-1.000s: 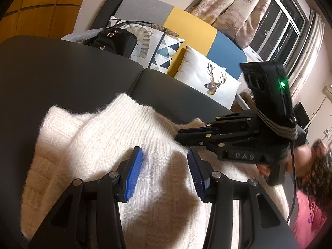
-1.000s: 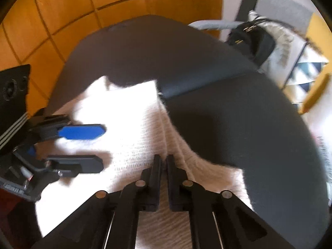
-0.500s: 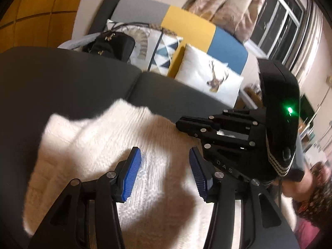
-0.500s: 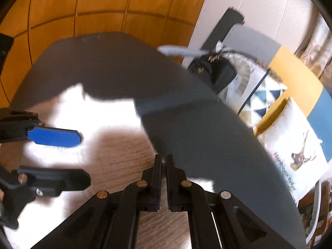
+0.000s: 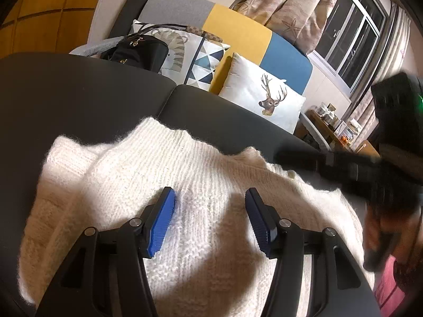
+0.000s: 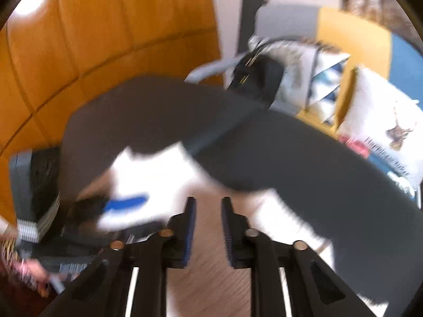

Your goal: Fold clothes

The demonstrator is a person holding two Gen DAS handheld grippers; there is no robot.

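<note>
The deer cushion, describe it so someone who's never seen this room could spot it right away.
Find the patchwork sofa of grey, yellow and blue behind the dark surface. The deer cushion leans against its blue section, nearest the window. Unlike the triangle-patterned cushion beside it, it is plain white with one brown antlered stag's head.

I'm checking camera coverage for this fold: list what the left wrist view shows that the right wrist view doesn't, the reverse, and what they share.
Only the left wrist view: a dark-framed window, patterned beige curtains, and the right gripper blurred, jaws unreadable.

Only the right wrist view: the right gripper slightly open and empty, its jaws having just been opening; the left gripper's blue pad.

Both: the white knitted sweater on the dark grey table, the black handbag, the white deer-print cushion.
</note>
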